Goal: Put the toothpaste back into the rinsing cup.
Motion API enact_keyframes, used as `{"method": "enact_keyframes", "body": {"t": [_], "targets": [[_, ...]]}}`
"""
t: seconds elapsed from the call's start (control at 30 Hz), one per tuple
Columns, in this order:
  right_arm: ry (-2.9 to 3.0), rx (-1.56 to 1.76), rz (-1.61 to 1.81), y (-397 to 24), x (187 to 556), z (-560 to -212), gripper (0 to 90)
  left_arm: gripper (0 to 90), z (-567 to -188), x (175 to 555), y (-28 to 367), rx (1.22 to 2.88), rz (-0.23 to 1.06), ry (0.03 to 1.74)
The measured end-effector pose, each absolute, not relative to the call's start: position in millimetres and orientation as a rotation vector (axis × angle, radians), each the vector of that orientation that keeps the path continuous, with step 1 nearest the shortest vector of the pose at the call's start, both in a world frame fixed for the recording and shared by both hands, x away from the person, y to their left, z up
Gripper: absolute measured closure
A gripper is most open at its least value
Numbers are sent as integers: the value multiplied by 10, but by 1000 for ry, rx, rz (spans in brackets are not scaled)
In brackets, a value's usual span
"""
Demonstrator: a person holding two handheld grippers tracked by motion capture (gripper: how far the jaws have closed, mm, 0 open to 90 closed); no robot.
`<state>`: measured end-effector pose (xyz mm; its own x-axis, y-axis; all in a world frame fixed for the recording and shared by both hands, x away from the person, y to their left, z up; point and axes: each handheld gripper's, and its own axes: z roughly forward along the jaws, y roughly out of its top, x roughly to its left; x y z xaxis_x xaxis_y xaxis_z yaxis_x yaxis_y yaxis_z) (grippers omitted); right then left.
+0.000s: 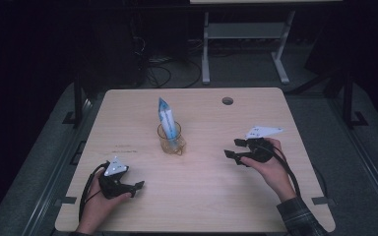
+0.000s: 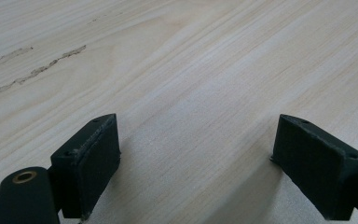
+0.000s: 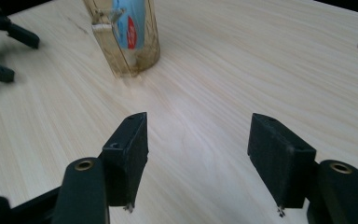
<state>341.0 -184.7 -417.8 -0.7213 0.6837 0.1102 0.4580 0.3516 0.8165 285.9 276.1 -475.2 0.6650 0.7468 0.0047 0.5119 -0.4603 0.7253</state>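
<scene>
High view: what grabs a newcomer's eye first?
The clear cup near the middle of the table, with a tall blue-and-white tube sticking up out of it at a tilt. Then the two hand-held grippers: the left gripper low at the near left, the right gripper open and pointing toward the cup, both empty.

Looking along my left gripper (image 2: 196, 158), I see its two black jaws rising from the bottom edge, standing wide apart with nothing between them but bare wood. Beneath them lies the pale table (image 2: 205, 70), its grain running slantwise across the picture, and both jaws seem to sit low over it, throwing soft shadows on the wood. Toward the upper left, a thin broken line of scuff marks (image 2: 42, 70) runs along the grain, well apart from the jaws
</scene>
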Motion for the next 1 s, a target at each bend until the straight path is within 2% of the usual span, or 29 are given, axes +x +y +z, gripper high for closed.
{"method": "enact_keyframes", "body": {"t": [0.83,1.0], "targets": [[2442,1126,1037,-2365,2750,-4746,279,136,-4754,2849,2759,2162,426,965],[2393,1098,1058,-2384,2704,-4807,204,135,-4755,2845,2758,2159,431,973]]}}
